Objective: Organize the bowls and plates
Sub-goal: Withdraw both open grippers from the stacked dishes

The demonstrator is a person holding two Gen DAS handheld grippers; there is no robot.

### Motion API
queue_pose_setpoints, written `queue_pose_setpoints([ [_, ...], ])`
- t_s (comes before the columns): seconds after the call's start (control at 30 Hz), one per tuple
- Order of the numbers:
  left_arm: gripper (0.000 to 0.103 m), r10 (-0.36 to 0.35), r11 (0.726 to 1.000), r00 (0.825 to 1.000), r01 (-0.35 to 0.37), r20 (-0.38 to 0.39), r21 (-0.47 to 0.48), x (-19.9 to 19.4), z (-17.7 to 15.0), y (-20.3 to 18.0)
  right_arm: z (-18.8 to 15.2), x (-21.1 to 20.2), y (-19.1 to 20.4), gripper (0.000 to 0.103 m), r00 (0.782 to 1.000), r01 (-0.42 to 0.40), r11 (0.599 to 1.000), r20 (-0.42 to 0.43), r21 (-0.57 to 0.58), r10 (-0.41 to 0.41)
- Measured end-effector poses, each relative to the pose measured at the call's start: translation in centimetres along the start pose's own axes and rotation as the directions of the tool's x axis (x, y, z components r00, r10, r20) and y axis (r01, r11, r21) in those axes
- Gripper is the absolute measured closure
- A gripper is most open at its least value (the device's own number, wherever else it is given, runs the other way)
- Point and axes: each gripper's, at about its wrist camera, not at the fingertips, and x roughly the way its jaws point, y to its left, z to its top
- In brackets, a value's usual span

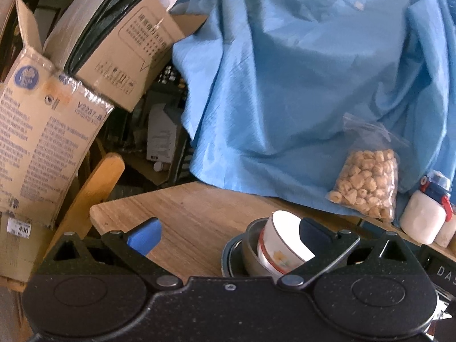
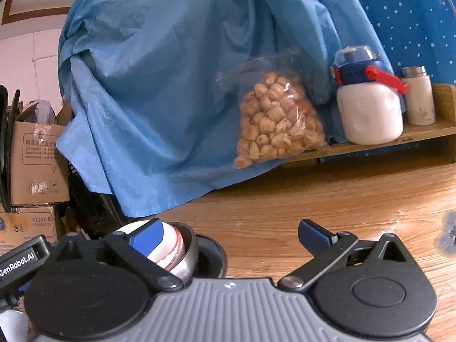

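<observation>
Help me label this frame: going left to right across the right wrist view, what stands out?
Cardboard boxes → stacked bowls → bag of snacks → white jug with blue lid → small white flask.

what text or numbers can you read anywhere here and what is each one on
"V2287-B": lower cardboard box
"GenRobot.AI": black left gripper body, in the right wrist view
"436": price sticker
"DAS": cut off, black device
Upper cardboard box: Chinese print, too blurred to read
Lower box's small print: unreadable
</observation>
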Motion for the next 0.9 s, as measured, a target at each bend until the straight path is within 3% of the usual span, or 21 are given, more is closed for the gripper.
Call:
queue_pose_setpoints([
  [0.2, 0.001, 0.013, 1.000, 1.000, -0.013, 0.002, 0.007, -1.2, -0.5, -0.2, -0.4, -1.9, -1.1, 0.000, 0.999, 0.012, 1.000, 0.035, -0.001, -0.012],
  [0.37, 0.001, 0.042, 0.997, 0.999, -0.042, 0.001, 0.071, -2.9, -1.2, -1.0, -0.3, -4.2, -2.0, 0.000, 0.998, 0.023, 1.000, 0.065, -0.004, -0.023],
  [0.6, 0.001, 0.011, 0.995, 1.000, -0.009, -0.019, 0.096, -5.0, -2.5, -1.7, -0.6, -7.0, -2.8, 0.000, 0.995, 0.034, 0.999, 0.096, -0.040, -0.030],
  [0.9, 0.001, 0.015, 0.991, 0.998, -0.006, -0.061, 0.134, -6.5, -3.7, -2.7, -2.0, -8.5, -3.6, 0.000, 0.997, 0.051, 0.998, 0.053, -0.033, -0.049],
])
